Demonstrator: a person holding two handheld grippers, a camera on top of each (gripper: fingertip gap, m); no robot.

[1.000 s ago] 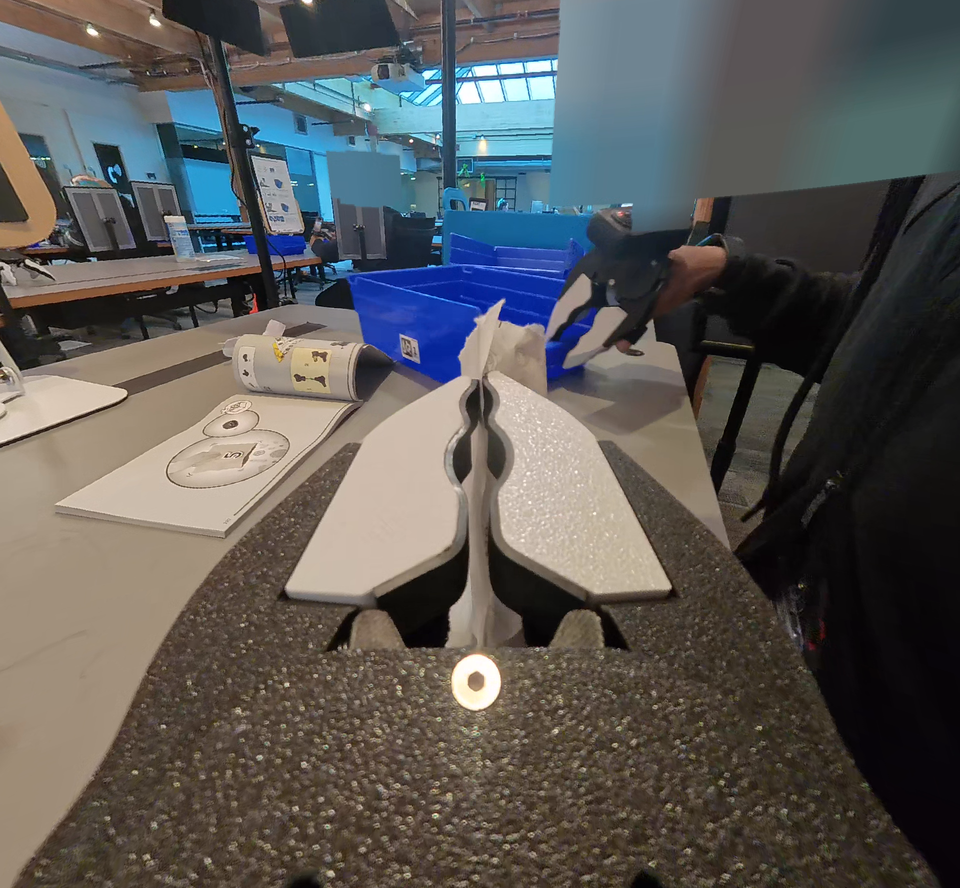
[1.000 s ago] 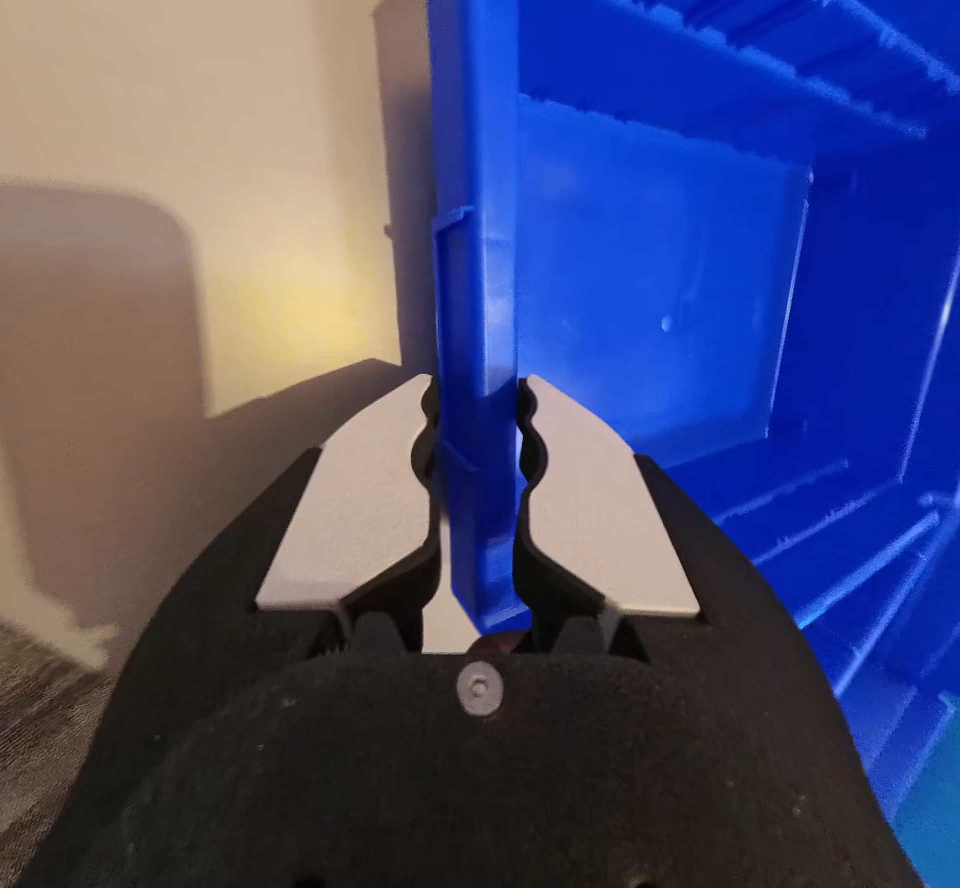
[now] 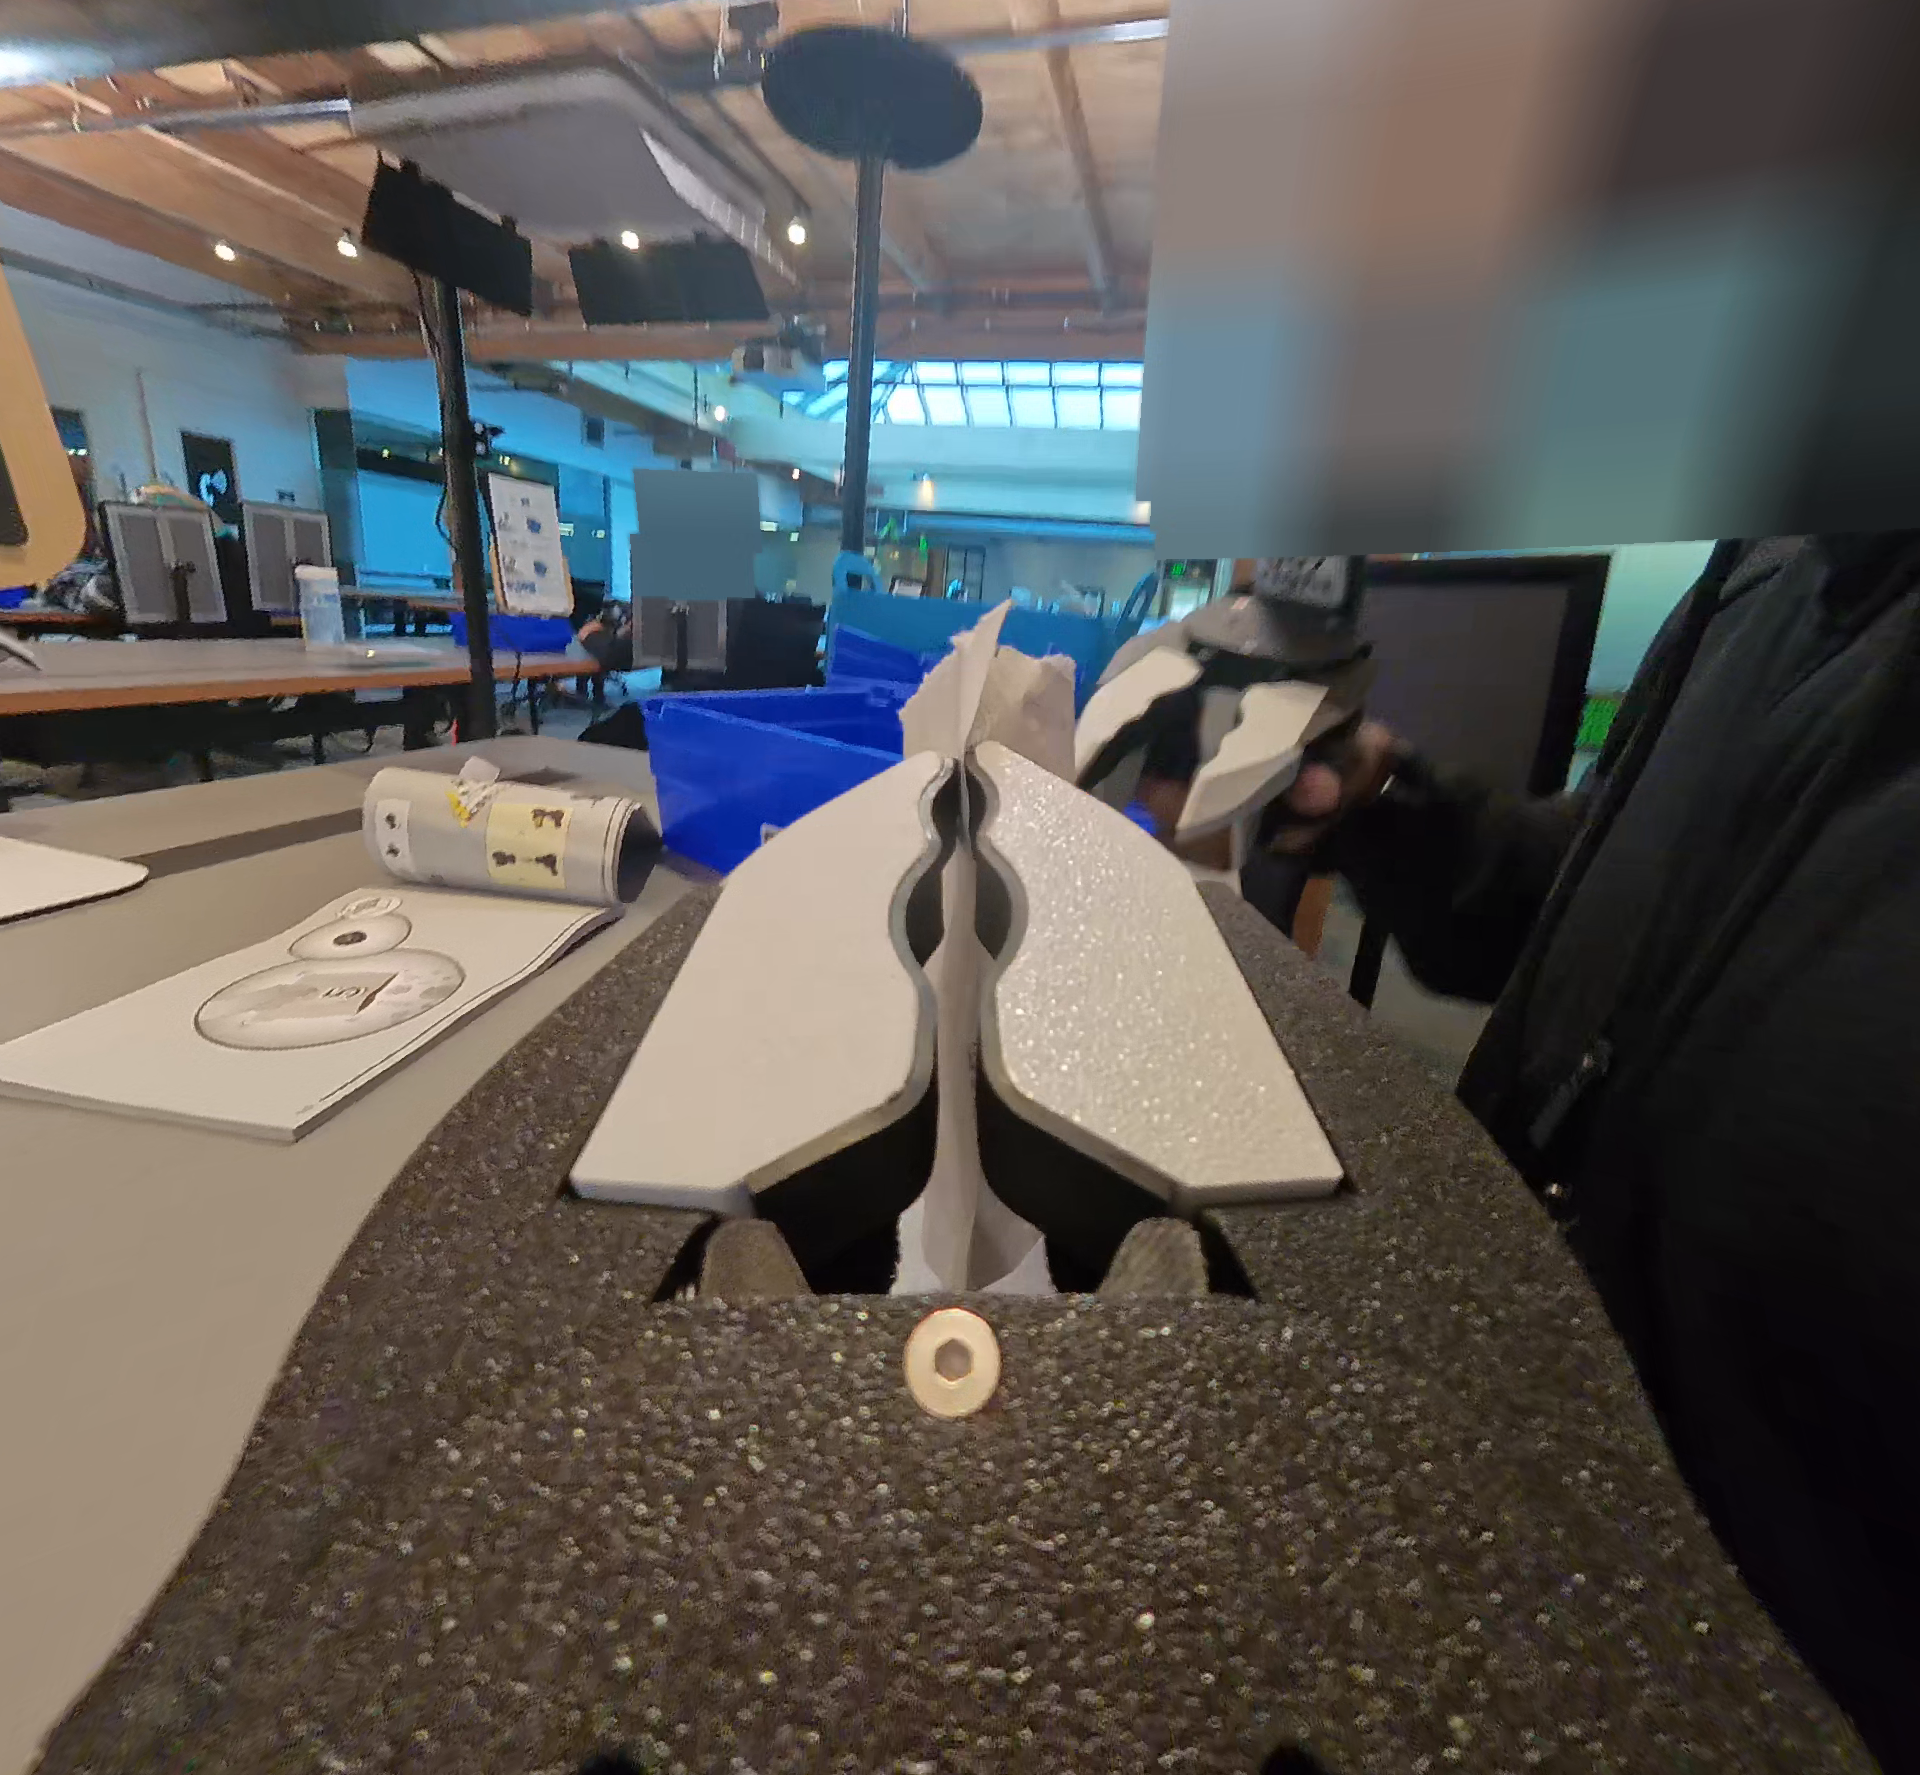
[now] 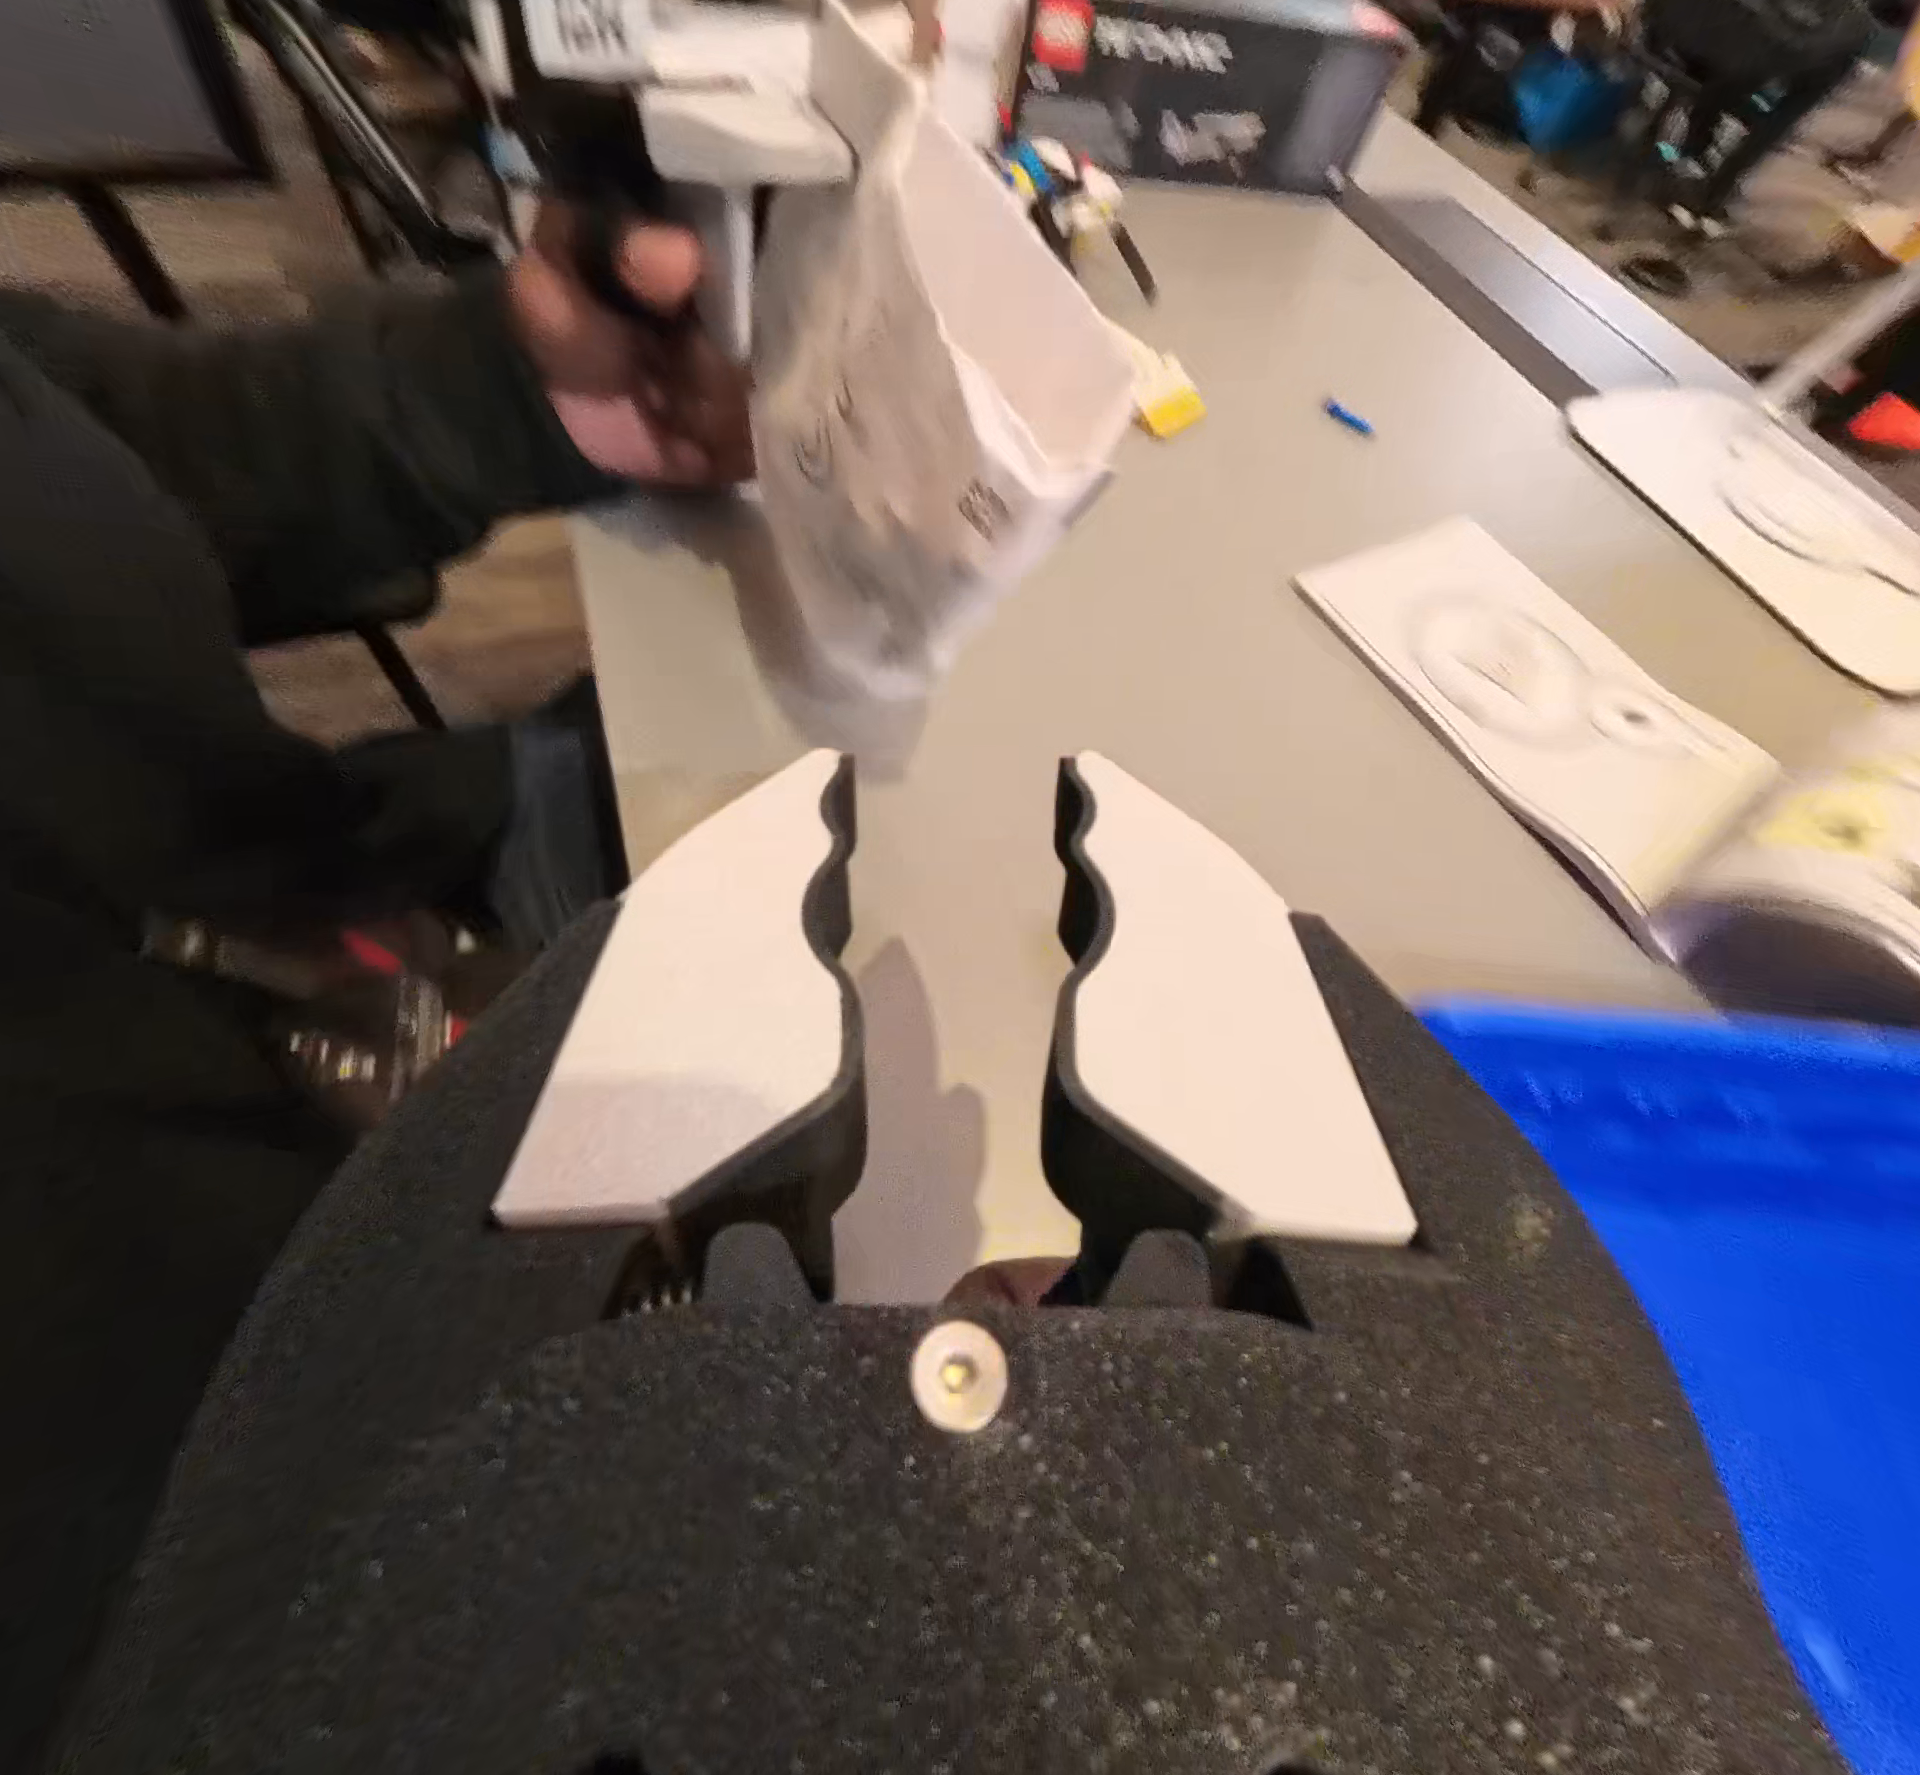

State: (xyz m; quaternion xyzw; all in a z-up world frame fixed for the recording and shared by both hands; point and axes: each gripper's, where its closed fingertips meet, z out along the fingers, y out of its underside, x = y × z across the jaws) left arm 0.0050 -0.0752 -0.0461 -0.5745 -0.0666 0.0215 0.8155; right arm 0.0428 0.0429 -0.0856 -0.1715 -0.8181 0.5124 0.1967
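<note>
Left gripper [image 3: 964, 769]: jaws closed on a white paper bag [image 3: 987, 697], pads pressed to it, the bag's torn top protruding above the fingertips; held above the table's near edge. Right gripper [image 4: 956, 769]: jaws wide apart, grasp bare, over the grey table [image 4: 1299, 499], just beside the blue bin [image 3: 769, 769]. An open booklet [image 3: 312, 998] lies toward the table's far side.

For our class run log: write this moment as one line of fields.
left gripper: shut on white paper bag | right gripper: open, holding nothing, over grey table | blue bin: beside right gripper
</note>
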